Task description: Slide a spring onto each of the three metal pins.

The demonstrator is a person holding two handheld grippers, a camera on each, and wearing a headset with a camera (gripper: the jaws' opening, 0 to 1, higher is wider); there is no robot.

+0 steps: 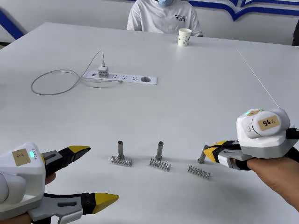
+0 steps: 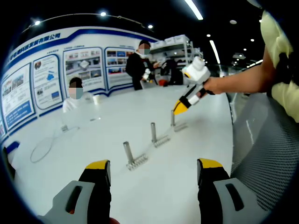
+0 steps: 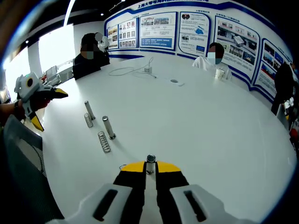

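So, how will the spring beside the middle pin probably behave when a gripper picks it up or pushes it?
The spring is a small open coil of thin wire, so it is probably light and may squash if squeezed along its length. It lies on its side on the smooth table, so a sideways push would likely roll it.

Down at the near left, the left hand-held gripper [image 1: 96, 176] is held level with its jaws spread wide, yellow tips well apart and pointing right; its own view shows the same wide gap [image 2: 154, 170]. Over on the right, the right hand-held gripper [image 1: 209, 151] reaches in from the side, angled slightly down, jaws pinched together on the top of the rightmost pin [image 3: 150, 159]. The right hand [image 1: 275, 176] wraps the handle from below, and its bare forearm [image 2: 238, 80] stretches out straight behind it
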